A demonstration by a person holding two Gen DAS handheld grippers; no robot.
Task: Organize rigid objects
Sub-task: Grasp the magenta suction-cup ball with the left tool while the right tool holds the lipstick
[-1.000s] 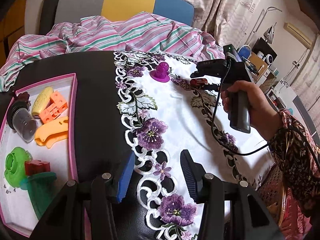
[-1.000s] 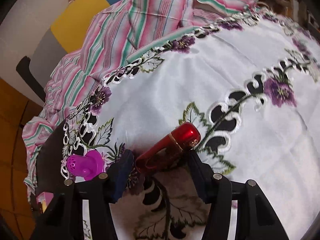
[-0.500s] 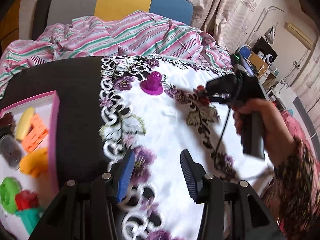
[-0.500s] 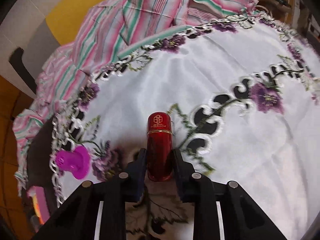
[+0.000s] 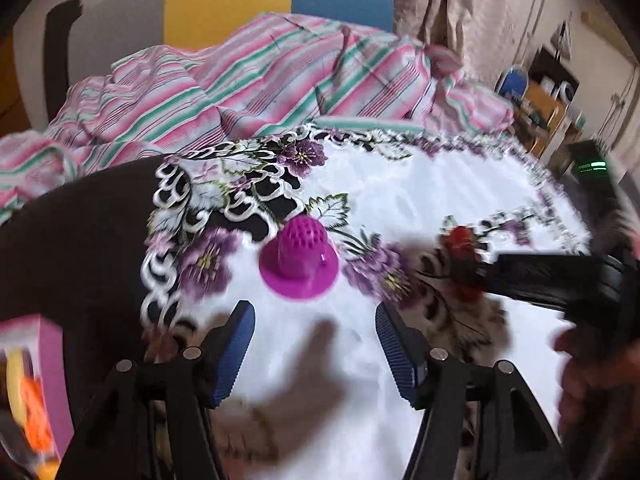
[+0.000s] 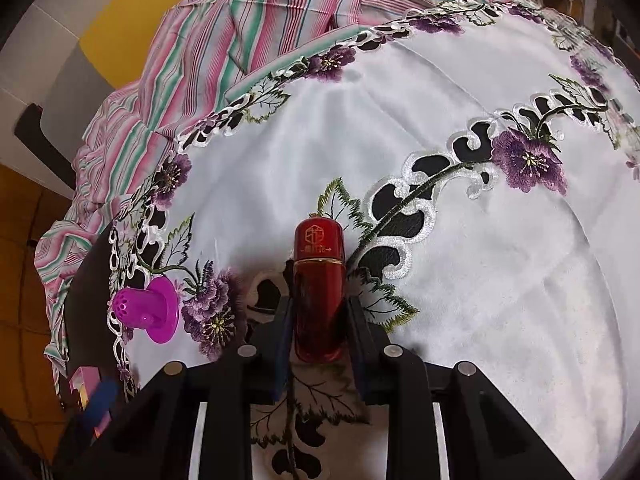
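1. The right gripper (image 6: pixel 318 320) is clenched on the red bottle (image 6: pixel 319 288), which lies between its pads and points forward over the white cloth (image 6: pixel 480 280).
2. The left gripper (image 5: pixel 316 344) has just been opening; its jaws stand apart and nothing is between them.
3. The purple piece (image 5: pixel 298 264) stands just ahead of the left fingers (image 5: pixel 236 344).

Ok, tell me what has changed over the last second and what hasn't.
The right gripper closed on the red bottle, which turned from slanted to lengthwise between its fingers. The left gripper swung from the pink tray toward the purple cap, its jaws just opening, nothing between them. The cap stayed put.
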